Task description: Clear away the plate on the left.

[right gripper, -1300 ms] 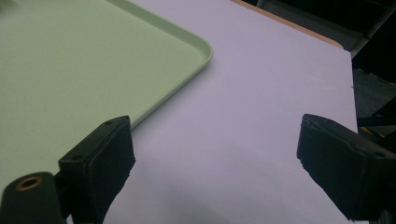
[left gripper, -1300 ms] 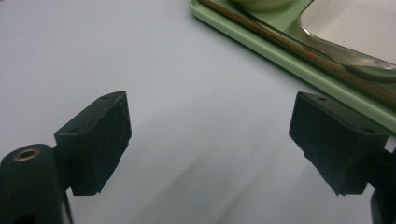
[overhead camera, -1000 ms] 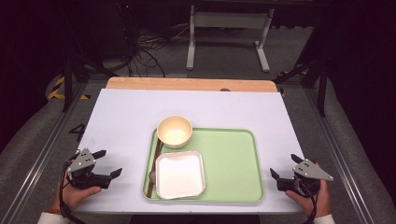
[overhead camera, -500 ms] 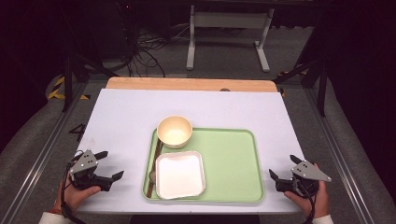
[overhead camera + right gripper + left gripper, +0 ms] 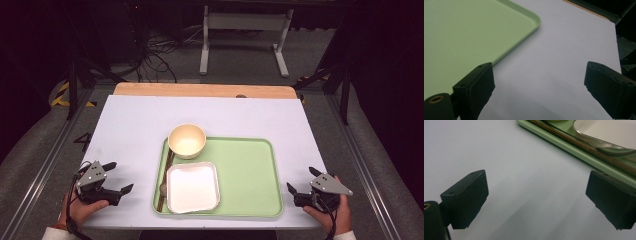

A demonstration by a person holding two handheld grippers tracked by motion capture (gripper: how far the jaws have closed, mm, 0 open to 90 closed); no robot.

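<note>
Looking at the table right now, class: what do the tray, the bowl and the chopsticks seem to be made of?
Tray: probably plastic, matte pale green, moulded rolled rim. Bowl: perhaps ceramic or melamine, smooth cream. Chopsticks: apparently wood, brown with grain streaks.

We see the right claw (image 5: 539, 87) with both black jaws spread wide, nothing between them. The green tray (image 5: 461, 32) lies bare; its rounded corner sits beyond the left jaw. Beside the tray, the white desk (image 5: 564, 50) runs between the jaws.
</note>
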